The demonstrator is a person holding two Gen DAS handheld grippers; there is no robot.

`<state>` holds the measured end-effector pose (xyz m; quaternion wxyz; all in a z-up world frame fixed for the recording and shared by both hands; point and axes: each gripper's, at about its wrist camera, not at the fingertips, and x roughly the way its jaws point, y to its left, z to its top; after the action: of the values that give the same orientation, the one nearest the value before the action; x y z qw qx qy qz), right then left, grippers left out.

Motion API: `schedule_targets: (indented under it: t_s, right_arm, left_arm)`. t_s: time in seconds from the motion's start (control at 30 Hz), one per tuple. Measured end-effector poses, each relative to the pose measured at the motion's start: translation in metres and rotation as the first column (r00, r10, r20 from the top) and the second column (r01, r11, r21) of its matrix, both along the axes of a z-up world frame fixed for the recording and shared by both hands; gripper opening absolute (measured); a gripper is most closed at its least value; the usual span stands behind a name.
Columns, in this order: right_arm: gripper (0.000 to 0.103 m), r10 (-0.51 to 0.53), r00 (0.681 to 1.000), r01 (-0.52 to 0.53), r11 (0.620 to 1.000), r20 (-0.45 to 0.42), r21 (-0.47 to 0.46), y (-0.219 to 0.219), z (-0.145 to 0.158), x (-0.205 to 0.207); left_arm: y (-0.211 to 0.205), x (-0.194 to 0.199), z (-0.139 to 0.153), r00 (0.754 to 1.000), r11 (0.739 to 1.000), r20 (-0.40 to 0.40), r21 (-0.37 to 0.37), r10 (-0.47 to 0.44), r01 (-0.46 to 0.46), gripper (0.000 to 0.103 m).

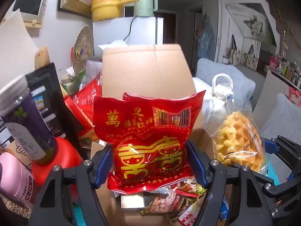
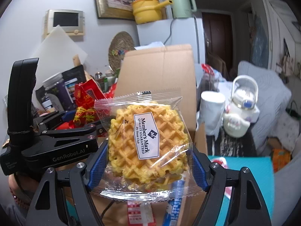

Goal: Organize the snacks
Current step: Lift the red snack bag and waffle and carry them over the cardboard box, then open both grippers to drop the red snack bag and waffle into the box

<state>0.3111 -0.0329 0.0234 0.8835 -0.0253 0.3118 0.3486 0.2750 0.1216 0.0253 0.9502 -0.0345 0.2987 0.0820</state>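
Cluttered room, left gripper [image 1: 150, 162] clamping red packet [image 1: 148, 137], right gripper [image 2: 148, 163] clamping waffle [image 2: 148, 146]

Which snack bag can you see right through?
The waffle packet, held in the right gripper. Its wrapper is clear, showing the yellow waffle. The red bag in the left gripper is solid printed foil.

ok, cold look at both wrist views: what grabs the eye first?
Dead centre of the left wrist view, the left gripper is clamped on a glossy red snack bag with gold characters. In the right view, the right gripper pinches a clear-wrapped Member's Mark waffle. Behind both stands an open cardboard box, with more snack packets lying loose below the red bag.
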Motion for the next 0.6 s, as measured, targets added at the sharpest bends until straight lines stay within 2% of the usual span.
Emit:
schedule_targets:
  t_s: [0.17, 0.43, 0.53, 0.6]
  right_arm:
    - [0.078, -0.002, 0.998, 0.0, 0.999, -0.055, -0.04, 0.005, -0.019, 0.013]
    - [0.078, -0.022, 0.989, 0.007, 0.994, -0.143, -0.109, 0.015, -0.045, 0.027]
    - [0.078, -0.042, 0.99, 0.022, 0.988, -0.131, -0.152, 0.017, -0.048, 0.027]
    - [0.078, -0.042, 0.989, 0.019, 0.987, -0.143, -0.158, 0.017, -0.049, 0.028]
  left_arm:
    - [0.002, 0.015, -0.015, 0.998, 1.0, -0.057, 0.016, 0.012, -0.011, 0.072]
    - [0.007, 0.037, -0.043, 0.984, 1.0, -0.175, 0.001, 0.016, -0.016, 0.072]
    - [0.009, 0.043, -0.052, 0.977, 1.0, -0.21, 0.004, 0.026, -0.026, 0.072]
    - [0.011, 0.046, -0.057, 0.972, 0.999, -0.233, -0.018, 0.03, -0.035, 0.072]
